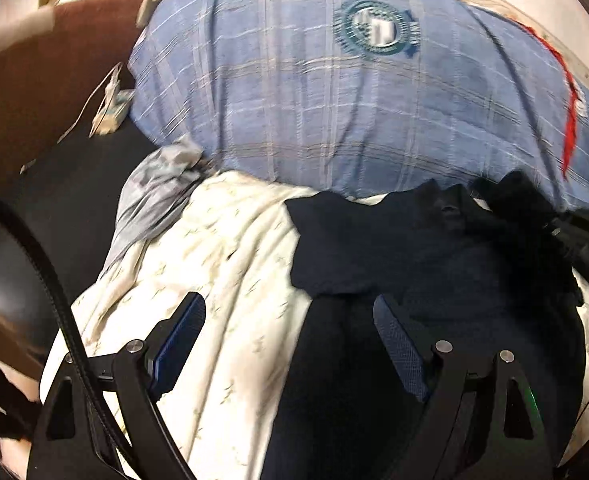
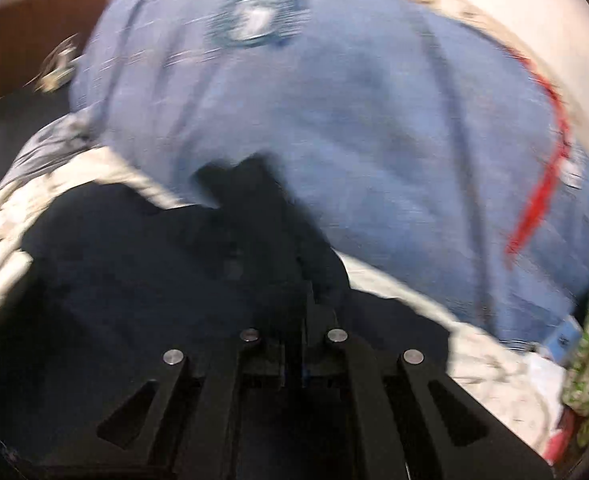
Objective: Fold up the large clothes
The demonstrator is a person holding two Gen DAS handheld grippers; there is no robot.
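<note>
Dark garment [image 1: 434, 248] lies on the bed sheet [image 1: 222, 280], under the wide-open, empty left gripper [image 1: 290, 344]; right gripper [image 2: 306, 280], closed, seemingly pinches its edge, though blurred.

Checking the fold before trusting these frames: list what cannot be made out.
- Round teal emblem's lettering on the blue plaid pillow: motion-blurred in both views.
- Whether the shut right gripper pinches the dark navy garment: black on black, blurred.
- Garment's near edge: hidden behind the open left gripper, cut by the frame.
</note>
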